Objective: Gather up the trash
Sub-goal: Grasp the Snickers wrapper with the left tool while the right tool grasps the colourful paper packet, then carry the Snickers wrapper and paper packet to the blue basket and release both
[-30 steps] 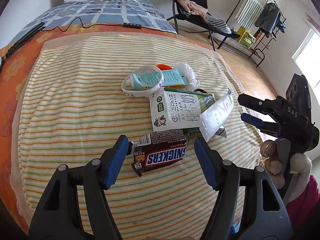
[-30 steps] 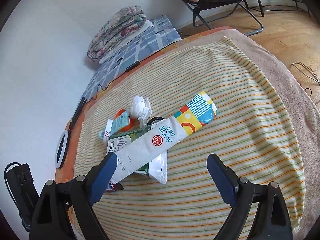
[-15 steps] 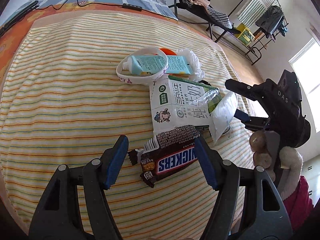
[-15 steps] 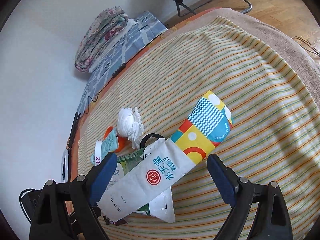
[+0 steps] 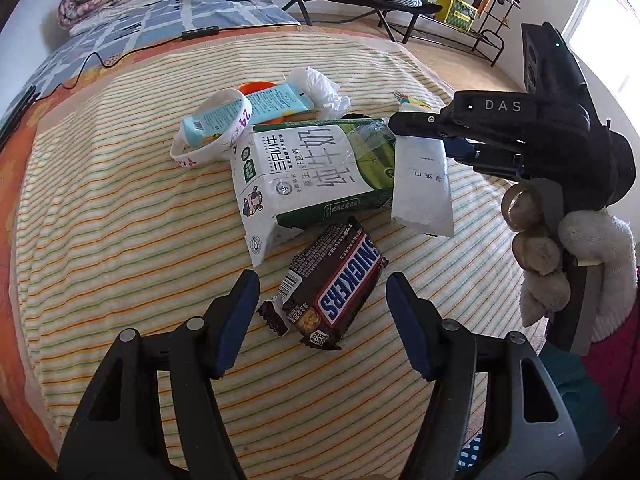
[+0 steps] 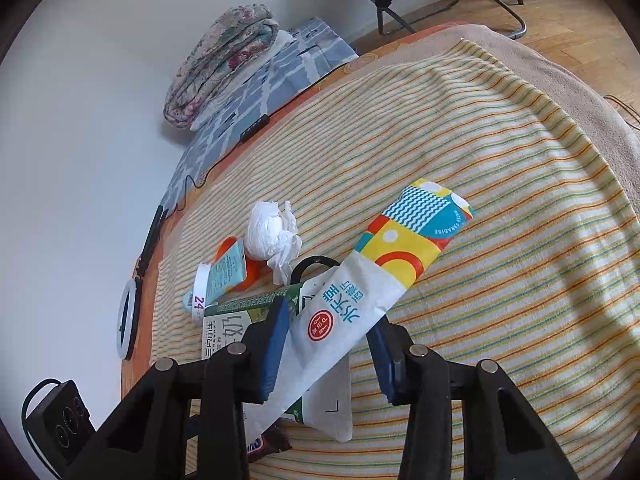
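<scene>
Trash pile, lying on a striped yellow-and-white blanket [image 5: 120,208] covering a bed.

Item 1: brown Snickers bar wrapper [image 5: 334,304], lying flat at the near edge of the pile, sitting between the 2 blue-padded fingers of the left gripper [image 5: 322,312]; the fingers are standing wide apart, not touching it.

Item 2: long white paper sleeve with a colourful yellow, red and teal end [image 6: 376,284], resting on top of the pile; the right gripper [image 6: 332,344] is closing on its white end, pads pressing both sides.

Item 3: white-and-green milk carton [image 5: 308,168], flattened, lying under the sleeve.

Item 4: light blue tube [image 5: 248,110], passing through a white ring band [image 5: 212,132].

Item 5: crumpled white tissue [image 6: 272,232], sitting at the far side, touching an orange lid [image 6: 250,268].
</scene>
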Tool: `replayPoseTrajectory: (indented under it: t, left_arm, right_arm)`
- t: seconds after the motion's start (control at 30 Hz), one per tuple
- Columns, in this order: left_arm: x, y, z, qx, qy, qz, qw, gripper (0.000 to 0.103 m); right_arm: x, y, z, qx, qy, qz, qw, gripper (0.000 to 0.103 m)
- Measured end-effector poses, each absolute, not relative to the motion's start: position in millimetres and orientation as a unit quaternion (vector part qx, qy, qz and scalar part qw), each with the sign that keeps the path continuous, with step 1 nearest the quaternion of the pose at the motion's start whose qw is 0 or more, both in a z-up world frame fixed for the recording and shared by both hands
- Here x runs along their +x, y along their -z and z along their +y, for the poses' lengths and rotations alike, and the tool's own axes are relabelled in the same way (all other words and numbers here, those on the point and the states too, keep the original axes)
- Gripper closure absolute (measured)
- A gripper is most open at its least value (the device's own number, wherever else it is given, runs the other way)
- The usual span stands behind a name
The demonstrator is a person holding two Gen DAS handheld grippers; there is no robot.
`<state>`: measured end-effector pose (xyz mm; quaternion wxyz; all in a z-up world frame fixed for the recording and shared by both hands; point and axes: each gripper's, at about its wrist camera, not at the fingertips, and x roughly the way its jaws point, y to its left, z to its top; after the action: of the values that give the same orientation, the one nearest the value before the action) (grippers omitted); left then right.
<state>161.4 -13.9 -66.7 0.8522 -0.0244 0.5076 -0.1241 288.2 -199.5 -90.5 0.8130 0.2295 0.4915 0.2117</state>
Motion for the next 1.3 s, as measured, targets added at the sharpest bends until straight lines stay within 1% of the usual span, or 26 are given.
replayPoseTrajectory:
  t: [0.07,0.13,0.3,0.37,0.4,0.43,0.47,0.5,0.53,0.6,0.67,0.7,0.83,1.0,1.3]
  left_arm:
    - [159.8,69.5,-20.4,-0.008,0.125,0.511,0.85,0.035]
    - [159.3,73.8,-29.0,0.009,0.128,0.517,0.846,0.035]
    - [156.7,87.8,-42.3,0.057,0.107,0.521,0.845,0.035]
    - [157.2,90.4,-42.8,0.061,0.106,0.518,0.846,0.04]
    - [156.7,90.0,-42.1,0.06,0.104,0.517,0.848,0.049]
    - [157.2,89.0,-39.3,0.054,0.102,0.517,0.848,0.061]
    - [157.0,87.5,-37.8,0.046,0.103,0.517,0.849,0.067]
    - [156.7,86.1,-36.4,0.041,0.103,0.516,0.849,0.081]
    - [157.8,84.8,-34.8,0.041,0.101,0.516,0.85,0.091]
    - [159.1,83.5,-34.1,0.044,0.1,0.513,0.851,0.096]
    - [157.0,82.1,-34.0,0.041,0.099,0.511,0.853,0.098]
    - [155.7,81.0,-33.9,0.038,0.1,0.51,0.853,0.1]
    - [149.6,72.3,-33.1,0.033,0.105,0.501,0.859,0.101]
    - [139.4,60.1,-28.8,0.007,0.111,0.496,0.861,0.101]
    - [106.4,33.4,-30.7,-0.005,0.112,0.48,0.87,0.101]
  right_arm:
    - [286.5,88.7,-198.8,0.222,-0.214,0.489,0.816,0.068]
    - [284.9,86.0,-197.9,0.213,-0.217,0.488,0.818,0.076]
    - [277.2,75.8,-196.3,0.183,-0.224,0.477,0.83,0.084]
    - [274.5,72.4,-194.6,0.172,-0.229,0.475,0.832,0.086]
    - [272.0,70.8,-194.3,0.164,-0.231,0.474,0.834,0.087]
    - [270.0,69.6,-193.6,0.158,-0.233,0.473,0.835,0.088]
    - [268.1,68.7,-192.5,0.15,-0.236,0.473,0.836,0.089]
    - [266.1,67.8,-191.0,0.142,-0.237,0.472,0.837,0.09]
    - [263.5,67.0,-190.5,0.135,-0.238,0.471,0.839,0.09]
    - [258.5,66.2,-190.7,0.124,-0.24,0.47,0.841,0.092]
    - [255.2,66.0,-191.5,0.115,-0.24,0.47,0.842,0.093]
    - [253.8,66.3,-192.2,0.111,-0.238,0.469,0.843,0.094]
    - [248.2,67.9,-198.2,0.113,-0.236,0.471,0.842,0.097]
    - [234.3,57.2,-204.6,0.106,-0.239,0.458,0.849,0.097]
    - [183.8,31.8,-209.6,0.056,-0.266,0.434,0.859,0.097]
